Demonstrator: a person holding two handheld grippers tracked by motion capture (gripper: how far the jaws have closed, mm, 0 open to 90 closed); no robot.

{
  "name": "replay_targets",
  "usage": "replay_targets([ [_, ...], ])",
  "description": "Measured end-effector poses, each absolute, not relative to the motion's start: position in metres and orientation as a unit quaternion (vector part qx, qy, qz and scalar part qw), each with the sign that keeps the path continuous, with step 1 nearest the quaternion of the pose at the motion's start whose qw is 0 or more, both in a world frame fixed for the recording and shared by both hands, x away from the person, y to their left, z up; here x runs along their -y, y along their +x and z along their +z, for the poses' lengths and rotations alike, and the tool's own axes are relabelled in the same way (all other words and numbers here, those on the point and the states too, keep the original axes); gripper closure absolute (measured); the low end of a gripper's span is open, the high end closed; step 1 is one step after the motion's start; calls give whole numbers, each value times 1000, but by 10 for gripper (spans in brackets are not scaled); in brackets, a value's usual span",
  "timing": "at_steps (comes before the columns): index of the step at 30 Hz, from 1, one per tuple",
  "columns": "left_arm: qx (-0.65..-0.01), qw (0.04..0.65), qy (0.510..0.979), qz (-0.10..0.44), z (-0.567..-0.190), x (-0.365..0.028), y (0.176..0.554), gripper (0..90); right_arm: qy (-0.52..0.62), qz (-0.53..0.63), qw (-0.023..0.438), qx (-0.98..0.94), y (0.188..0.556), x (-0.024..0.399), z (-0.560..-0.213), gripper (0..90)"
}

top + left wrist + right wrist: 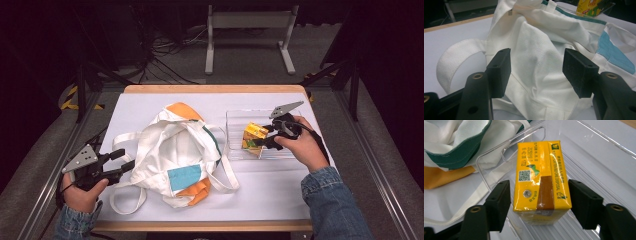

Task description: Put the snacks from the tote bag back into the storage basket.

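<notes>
White tabletop (280, 192) carries a white canvas tote bag (172, 157). Nearest, left of the bag, the left gripper (120, 161) gapes, unclenched. Beyond the bag's right, in a clear plastic tray (235, 120), the right gripper (259, 140) straddles a yellow juice carton (254, 134), pads just clear.
</notes>
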State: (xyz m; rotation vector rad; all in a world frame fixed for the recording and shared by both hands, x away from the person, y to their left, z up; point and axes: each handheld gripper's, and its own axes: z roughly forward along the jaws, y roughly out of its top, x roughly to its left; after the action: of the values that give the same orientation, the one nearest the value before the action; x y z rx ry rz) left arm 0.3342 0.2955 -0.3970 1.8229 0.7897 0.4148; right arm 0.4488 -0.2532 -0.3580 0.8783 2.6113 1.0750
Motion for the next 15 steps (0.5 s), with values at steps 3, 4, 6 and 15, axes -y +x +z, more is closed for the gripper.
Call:
replay_targets([
  [3,-330,529,762,173,-397,-295,335,399,296,365,107,-876,446,253,-355,260],
  [4,-330,529,762,173,-398,-295,336,398,296,368,114,-874,444,254,-352,247],
  [6,-329,530,762,174,-397,-294,336,396,299,376,117,-869,440,254,-346,227],
  [15,-328,530,763,172,-397,-293,336,396,334,396,139,-844,421,254,-323,194],
])
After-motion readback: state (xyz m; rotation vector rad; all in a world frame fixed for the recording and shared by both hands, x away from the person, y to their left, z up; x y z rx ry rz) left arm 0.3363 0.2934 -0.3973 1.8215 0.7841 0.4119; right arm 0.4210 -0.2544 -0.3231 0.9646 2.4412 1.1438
